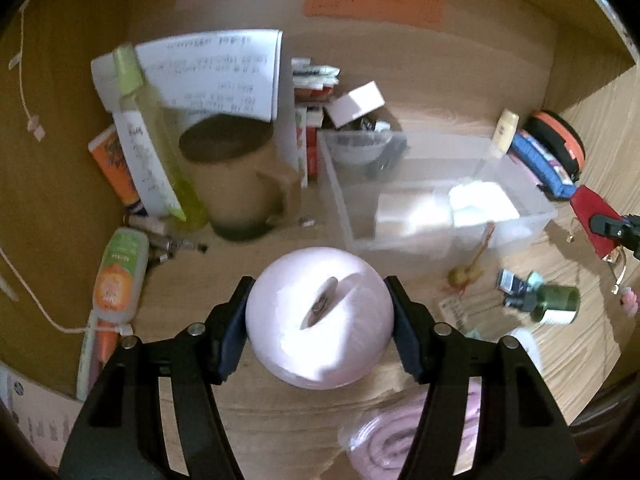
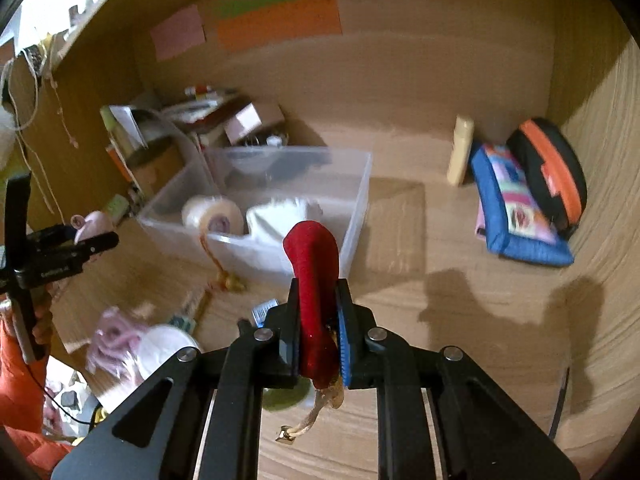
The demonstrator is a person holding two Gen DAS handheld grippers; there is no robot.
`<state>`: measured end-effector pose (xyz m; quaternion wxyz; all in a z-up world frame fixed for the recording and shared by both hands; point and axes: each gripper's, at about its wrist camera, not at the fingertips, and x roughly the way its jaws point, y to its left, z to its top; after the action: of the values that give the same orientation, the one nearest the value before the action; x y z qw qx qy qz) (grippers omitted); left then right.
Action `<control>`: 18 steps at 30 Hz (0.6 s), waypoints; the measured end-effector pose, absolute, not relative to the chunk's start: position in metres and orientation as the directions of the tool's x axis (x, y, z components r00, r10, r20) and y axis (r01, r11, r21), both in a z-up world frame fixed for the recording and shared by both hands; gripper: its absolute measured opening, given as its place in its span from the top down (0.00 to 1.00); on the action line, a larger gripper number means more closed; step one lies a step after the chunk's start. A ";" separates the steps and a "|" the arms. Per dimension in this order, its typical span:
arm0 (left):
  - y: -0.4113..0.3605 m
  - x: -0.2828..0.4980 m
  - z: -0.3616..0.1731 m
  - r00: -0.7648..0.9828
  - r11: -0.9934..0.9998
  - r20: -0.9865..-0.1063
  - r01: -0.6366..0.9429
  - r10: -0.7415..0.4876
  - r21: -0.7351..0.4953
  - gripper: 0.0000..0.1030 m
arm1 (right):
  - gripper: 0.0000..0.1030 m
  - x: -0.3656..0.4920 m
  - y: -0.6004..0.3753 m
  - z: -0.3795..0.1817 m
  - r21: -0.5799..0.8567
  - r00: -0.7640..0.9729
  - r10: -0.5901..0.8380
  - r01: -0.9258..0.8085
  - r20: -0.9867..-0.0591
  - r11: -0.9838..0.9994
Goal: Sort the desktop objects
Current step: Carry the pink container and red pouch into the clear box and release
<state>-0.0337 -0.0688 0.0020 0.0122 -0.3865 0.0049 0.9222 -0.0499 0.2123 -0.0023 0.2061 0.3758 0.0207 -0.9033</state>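
My left gripper [image 1: 320, 312] is shut on a pale pink round roll [image 1: 316, 316] and holds it above the desk, just in front of the clear plastic bin [image 1: 344, 200]. My right gripper [image 2: 318, 328] is shut on a red pouch [image 2: 314, 264] with a cord and metal clasp hanging below it, near the bin's front right corner [image 2: 356, 224]. The bin holds a white roll [image 2: 212, 212] and white folded material [image 2: 280, 216]. The right gripper with the red pouch also shows at the right edge of the left wrist view [image 1: 592, 216].
A brown mug [image 1: 240, 176], tubes, bottles and papers crowd the back left. A green bottle [image 1: 552, 304], a charm [image 1: 464, 276] and pink cloth [image 1: 400, 440] lie in front. A blue pouch [image 2: 516, 208], black-orange case [image 2: 552, 168] and cream tube [image 2: 460, 152] sit at the back right.
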 end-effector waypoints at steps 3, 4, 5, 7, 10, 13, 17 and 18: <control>-0.063 -0.038 0.013 -0.718 -0.999 -0.696 -0.034 0.023 0.002 0.39 | 0.88 -0.053 0.209 0.010 0.113 -0.653 -0.371 0.401 -0.660 -0.909; -0.062 -0.040 0.016 -0.724 -0.999 -0.690 -0.038 0.026 0.003 0.39 | 0.88 -0.053 0.207 0.012 0.114 -0.657 -0.376 0.405 -0.654 -0.907; -0.060 -0.043 0.020 -0.730 -0.999 -0.683 -0.043 0.029 0.003 0.39 | 0.88 -0.054 0.205 0.016 0.115 -0.662 -0.383 0.411 -0.644 -0.904; -0.056 -0.046 0.027 -0.739 -0.999 -0.672 -0.053 0.036 0.004 0.39 | 0.88 -0.057 0.202 0.022 0.112 -0.671 -0.393 0.422 -0.629 -0.900; -0.049 -0.052 0.036 -0.752 -0.998 -0.658 -0.062 0.038 0.014 0.39 | 0.88 -0.063 0.196 0.029 0.109 -0.679 -0.407 0.437 -0.611 -0.893; -0.044 -0.059 0.042 -0.760 -0.997 -0.648 -0.069 0.040 0.019 0.39 | 0.88 -0.070 0.189 0.032 0.101 -0.684 -0.411 0.445 -0.602 -0.890; -0.038 -0.069 0.047 -0.768 -0.997 -0.639 -0.080 0.049 0.021 0.39 | 0.88 -0.081 0.181 0.035 0.087 -0.691 -0.411 0.453 -0.595 -0.887; -0.037 -0.072 0.048 -0.768 -0.996 -0.638 -0.085 0.053 0.020 0.39 | 0.88 -0.084 0.179 0.035 0.085 -0.692 -0.412 0.455 -0.593 -0.887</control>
<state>-0.0725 -0.0365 0.0484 0.0366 -0.3387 0.0237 0.9399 -0.0839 0.1794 0.0352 0.2357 0.3138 0.0342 -0.9191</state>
